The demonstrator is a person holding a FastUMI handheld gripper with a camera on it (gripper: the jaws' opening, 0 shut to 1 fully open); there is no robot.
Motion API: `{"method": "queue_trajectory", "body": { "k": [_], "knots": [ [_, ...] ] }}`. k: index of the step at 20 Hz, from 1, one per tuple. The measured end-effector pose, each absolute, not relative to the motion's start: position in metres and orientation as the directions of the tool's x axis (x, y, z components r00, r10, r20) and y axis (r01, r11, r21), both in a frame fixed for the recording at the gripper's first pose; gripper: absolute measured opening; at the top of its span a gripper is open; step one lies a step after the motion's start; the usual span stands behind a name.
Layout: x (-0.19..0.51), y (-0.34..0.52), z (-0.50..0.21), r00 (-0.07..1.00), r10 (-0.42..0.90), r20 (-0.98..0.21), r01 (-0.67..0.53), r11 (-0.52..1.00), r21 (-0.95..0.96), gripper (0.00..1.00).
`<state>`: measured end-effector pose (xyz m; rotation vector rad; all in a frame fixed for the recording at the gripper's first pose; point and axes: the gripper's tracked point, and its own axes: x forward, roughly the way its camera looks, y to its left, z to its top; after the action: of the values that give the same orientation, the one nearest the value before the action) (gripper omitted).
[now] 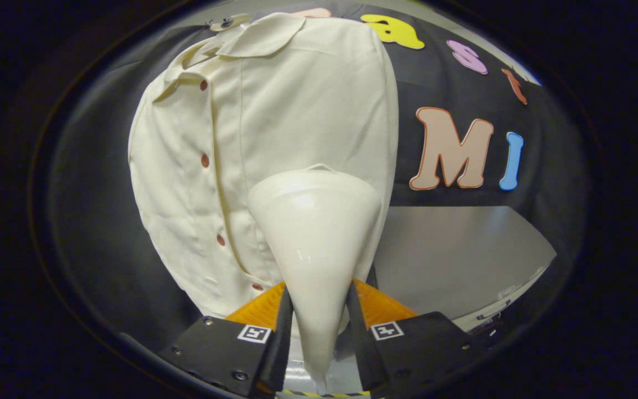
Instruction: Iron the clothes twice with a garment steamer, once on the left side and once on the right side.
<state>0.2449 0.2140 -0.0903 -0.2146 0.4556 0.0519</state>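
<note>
Steamer [314, 244] clamped between jaws, head against hanging shirt [274, 138]

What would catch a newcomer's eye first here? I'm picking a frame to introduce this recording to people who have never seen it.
First, the white garment steamer, a glossy cone clamped between the gripper fingers and flaring wide toward its head. Just beyond it hangs the cream shirt, buttoned with small reddish buttons, the steamer head against the cloth beside the button row. A grey table lies off to the side, past the shirt's hem.
</note>
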Motion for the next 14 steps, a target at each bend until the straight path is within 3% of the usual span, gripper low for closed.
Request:
{"method": "queue_trajectory", "body": {
  "k": [14],
  "knots": [
    [0.247, 0.186, -0.214, 0.826, -0.05, -0.562, -0.102, 0.966, -0.236, 0.51]
  ]
}}
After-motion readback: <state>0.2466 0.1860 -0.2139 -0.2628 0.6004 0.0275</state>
